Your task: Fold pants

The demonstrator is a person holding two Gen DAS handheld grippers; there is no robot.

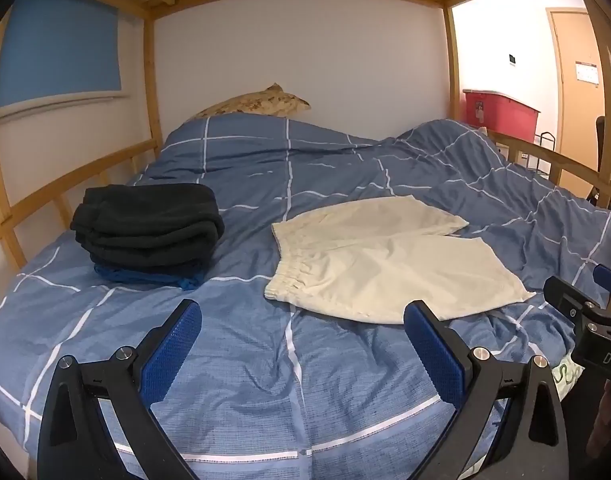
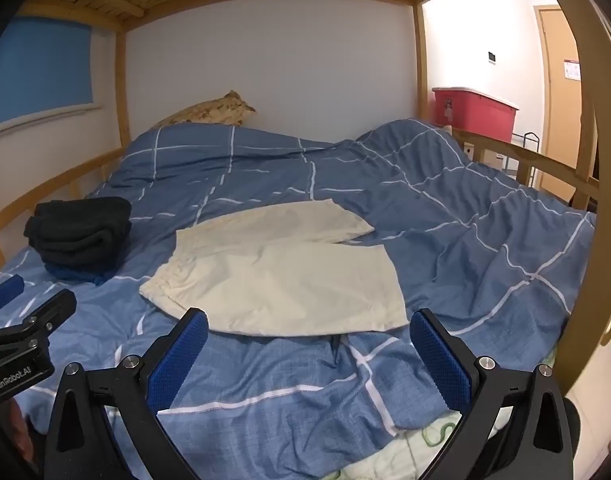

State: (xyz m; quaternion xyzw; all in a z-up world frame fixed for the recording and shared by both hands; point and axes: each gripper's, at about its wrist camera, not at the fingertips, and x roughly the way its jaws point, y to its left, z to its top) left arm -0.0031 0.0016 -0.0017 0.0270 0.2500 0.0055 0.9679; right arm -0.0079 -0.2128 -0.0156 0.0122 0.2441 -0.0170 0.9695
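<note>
Cream shorts [image 1: 385, 256] with an elastic waistband lie spread flat on the blue checked duvet [image 1: 265, 380], waistband to the left, both legs pointing right. They also show in the right wrist view [image 2: 277, 268]. My left gripper [image 1: 301, 320] is open and empty, held above the duvet just in front of the shorts' near edge. My right gripper [image 2: 309, 332] is open and empty, just short of the near hem. The right gripper's body shows at the left view's right edge [image 1: 585, 312]; the left gripper's body shows at the right view's left edge [image 2: 21, 336].
A stack of folded dark clothes [image 1: 145, 228] sits on the duvet at the left, also in the right wrist view [image 2: 79, 236]. A patterned pillow [image 1: 257, 104] lies at the head. Wooden bunk rails [image 1: 65, 184] line both sides. A red bin [image 1: 501, 108] stands beyond the bed.
</note>
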